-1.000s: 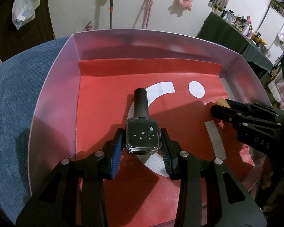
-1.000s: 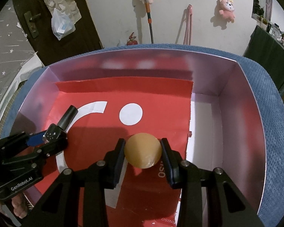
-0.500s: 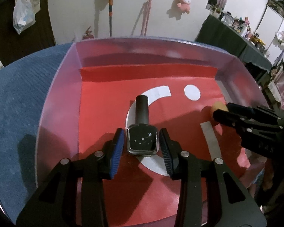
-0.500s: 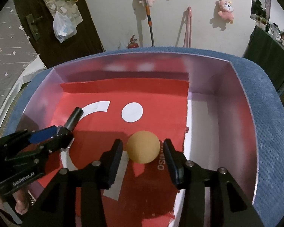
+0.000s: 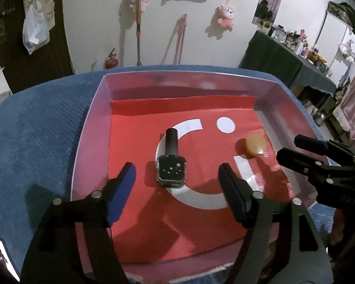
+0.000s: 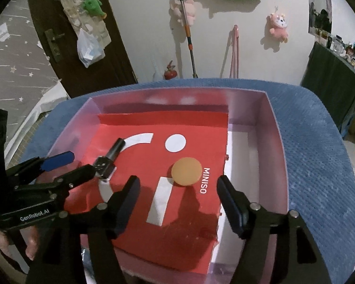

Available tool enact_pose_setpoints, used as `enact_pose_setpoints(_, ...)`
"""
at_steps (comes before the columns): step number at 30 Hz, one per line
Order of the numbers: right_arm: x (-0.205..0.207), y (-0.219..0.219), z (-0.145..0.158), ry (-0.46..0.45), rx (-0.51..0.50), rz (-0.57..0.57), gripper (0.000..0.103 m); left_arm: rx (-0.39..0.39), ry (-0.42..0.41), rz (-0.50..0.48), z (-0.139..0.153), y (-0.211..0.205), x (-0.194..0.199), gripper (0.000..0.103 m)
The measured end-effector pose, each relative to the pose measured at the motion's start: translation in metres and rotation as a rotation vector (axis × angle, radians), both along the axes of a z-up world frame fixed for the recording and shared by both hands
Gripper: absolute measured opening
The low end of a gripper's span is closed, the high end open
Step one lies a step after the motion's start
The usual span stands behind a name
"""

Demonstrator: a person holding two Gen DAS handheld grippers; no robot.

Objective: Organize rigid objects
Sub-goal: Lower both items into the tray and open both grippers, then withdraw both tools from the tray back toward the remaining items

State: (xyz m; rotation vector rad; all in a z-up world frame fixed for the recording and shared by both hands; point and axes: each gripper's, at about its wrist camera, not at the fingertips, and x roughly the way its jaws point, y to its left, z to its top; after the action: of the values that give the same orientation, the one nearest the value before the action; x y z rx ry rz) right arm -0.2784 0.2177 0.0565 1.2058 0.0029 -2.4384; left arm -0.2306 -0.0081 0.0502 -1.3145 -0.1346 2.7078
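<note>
While both tools hover: everything sits loose inside the pink-walled box on its red paper liner.
Bottle: dark square glass nail-polish bottle lies near the box's left wall, cap pointing to the far wall; likely slick, breakable, best pinched across flat sides.
Disc: tan round puck near the liner's right edge; probably light, stiff.
Left gripper: fingers spread wide, straddling the bottle, not touching.
Right gripper: fingers splayed, empty, above the near edge.
</note>
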Motion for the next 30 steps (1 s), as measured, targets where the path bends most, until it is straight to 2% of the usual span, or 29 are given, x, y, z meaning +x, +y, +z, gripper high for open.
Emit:
enact_pose_setpoints(4,0.016,0.004,0.009,0.033,-0.014,0.005,0.083,0.006,0.017,-0.008,0.008,0.003,0.010,0.075)
enact_pose_setpoints(6,0.024,0.004,0.013,0.043,-0.024,0.007,0.084,0.003,0.026,-0.008,0.010,0.004,0.015,0.087)
enact_pose_setpoints(8,0.031,0.006,0.016,0.056,-0.036,0.005,0.090,0.002,0.038,-0.006,0.012,0.005,0.020,0.091)
enact_pose_setpoints(10,0.036,0.008,0.018,0.070,-0.044,0.002,0.096,0.001,0.044,-0.004,0.014,0.005,0.025,0.091)
enact_pose_setpoints(12,0.041,0.010,0.020,0.079,-0.058,0.004,0.097,0.000,0.053,-0.002,0.015,0.006,0.031,0.091)
enact_pose_setpoints(15,0.051,0.014,0.024,0.102,-0.079,0.008,0.103,-0.001,0.063,-0.001,0.017,0.006,0.040,0.092)
enact_pose_setpoints(20,0.069,0.017,0.031,0.156,-0.111,0.016,0.103,0.001,0.089,0.006,0.021,0.005,0.054,0.102)
enact_pose_setpoints(30,0.109,0.018,0.040,0.265,-0.120,0.005,0.103,-0.013,0.149,0.042,0.028,0.004,0.087,0.103)
